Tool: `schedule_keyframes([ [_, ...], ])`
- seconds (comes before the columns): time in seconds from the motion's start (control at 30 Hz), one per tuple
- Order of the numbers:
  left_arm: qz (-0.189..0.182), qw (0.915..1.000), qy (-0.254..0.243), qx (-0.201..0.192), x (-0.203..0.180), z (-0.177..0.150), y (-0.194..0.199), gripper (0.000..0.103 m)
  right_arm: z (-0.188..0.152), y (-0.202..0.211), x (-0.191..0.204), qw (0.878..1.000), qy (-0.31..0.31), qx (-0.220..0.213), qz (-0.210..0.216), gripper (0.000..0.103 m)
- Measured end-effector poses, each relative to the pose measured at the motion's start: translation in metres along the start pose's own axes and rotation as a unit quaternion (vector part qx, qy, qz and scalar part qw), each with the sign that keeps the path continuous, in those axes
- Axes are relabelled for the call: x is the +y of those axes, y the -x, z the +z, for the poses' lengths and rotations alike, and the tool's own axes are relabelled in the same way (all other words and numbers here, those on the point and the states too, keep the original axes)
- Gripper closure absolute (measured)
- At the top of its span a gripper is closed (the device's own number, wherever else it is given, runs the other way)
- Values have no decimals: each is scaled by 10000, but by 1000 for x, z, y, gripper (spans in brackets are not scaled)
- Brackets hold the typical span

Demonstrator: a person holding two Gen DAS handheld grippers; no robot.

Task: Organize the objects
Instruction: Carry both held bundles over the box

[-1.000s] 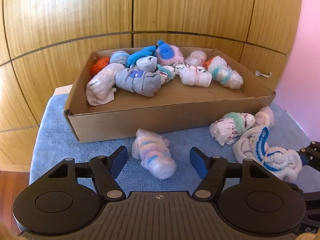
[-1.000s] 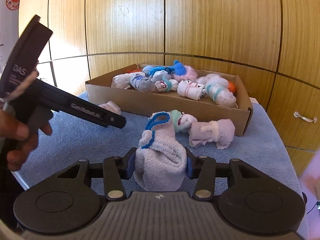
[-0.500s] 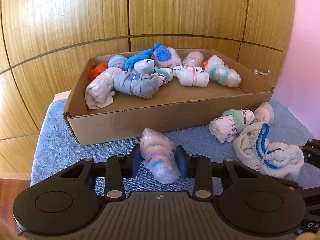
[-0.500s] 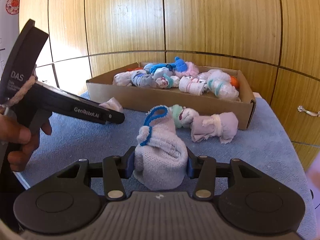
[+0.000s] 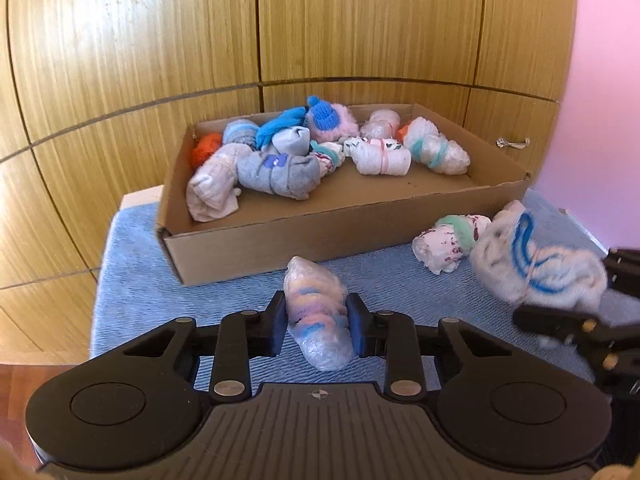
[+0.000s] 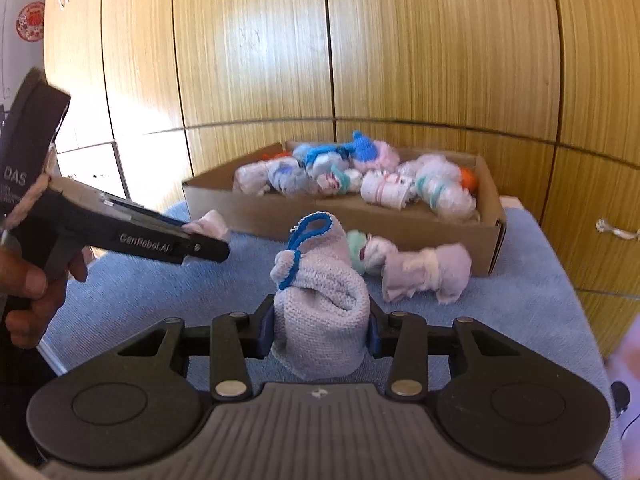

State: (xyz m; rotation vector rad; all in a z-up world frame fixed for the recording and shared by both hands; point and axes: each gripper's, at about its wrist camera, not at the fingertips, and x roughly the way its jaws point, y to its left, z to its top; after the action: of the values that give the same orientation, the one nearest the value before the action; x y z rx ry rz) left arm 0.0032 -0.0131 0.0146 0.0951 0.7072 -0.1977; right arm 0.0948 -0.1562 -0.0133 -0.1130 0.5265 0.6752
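Note:
My left gripper point(image 5: 317, 326) is shut on a pastel striped sock roll point(image 5: 316, 316), held above the blue towel. My right gripper point(image 6: 320, 330) is shut on a white sock bundle with blue trim point(image 6: 318, 304); that bundle also shows at the right of the left wrist view point(image 5: 536, 266). A cardboard box point(image 5: 280, 236) behind holds several rolled socks point(image 5: 276, 174). In the right wrist view the box point(image 6: 490, 232) lies ahead, and the left gripper's body point(image 6: 132, 236) reaches in from the left.
A white and green sock roll point(image 5: 450, 240) lies on the blue towel point(image 5: 132, 280) before the box. A pale lilac roll point(image 6: 426, 274) lies beside it. Wooden cabinet doors point(image 5: 320, 32) stand close behind. A pink wall point(image 5: 600, 80) is to the right.
My left gripper closed on the striped sock roll and lifted it off the towel. My right gripper rose with the white bundle. Both views show the box from higher up.

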Motion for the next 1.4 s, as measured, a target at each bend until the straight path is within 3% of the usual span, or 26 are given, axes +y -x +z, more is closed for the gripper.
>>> schedule_keyframes([
  [0.17,-25,10000,-29,-41,11,15,16,66,23,20,-6,9998,63,-180,45,64],
  [0.37,8,9992,-276,-280,30,58,31,66,67,33,-22,9985,342,-424,71,64],
  [0.5,38,9988,-341,-362,47,89,32,65,104,27,-34,9972,559,-483,95,64],
  [0.7,-43,9995,-205,-237,64,115,14,65,124,5,-34,9961,781,-352,209,64],
  [1.4,-485,9979,-231,352,61,106,-48,65,133,-84,-2,9892,1026,667,801,64],
])
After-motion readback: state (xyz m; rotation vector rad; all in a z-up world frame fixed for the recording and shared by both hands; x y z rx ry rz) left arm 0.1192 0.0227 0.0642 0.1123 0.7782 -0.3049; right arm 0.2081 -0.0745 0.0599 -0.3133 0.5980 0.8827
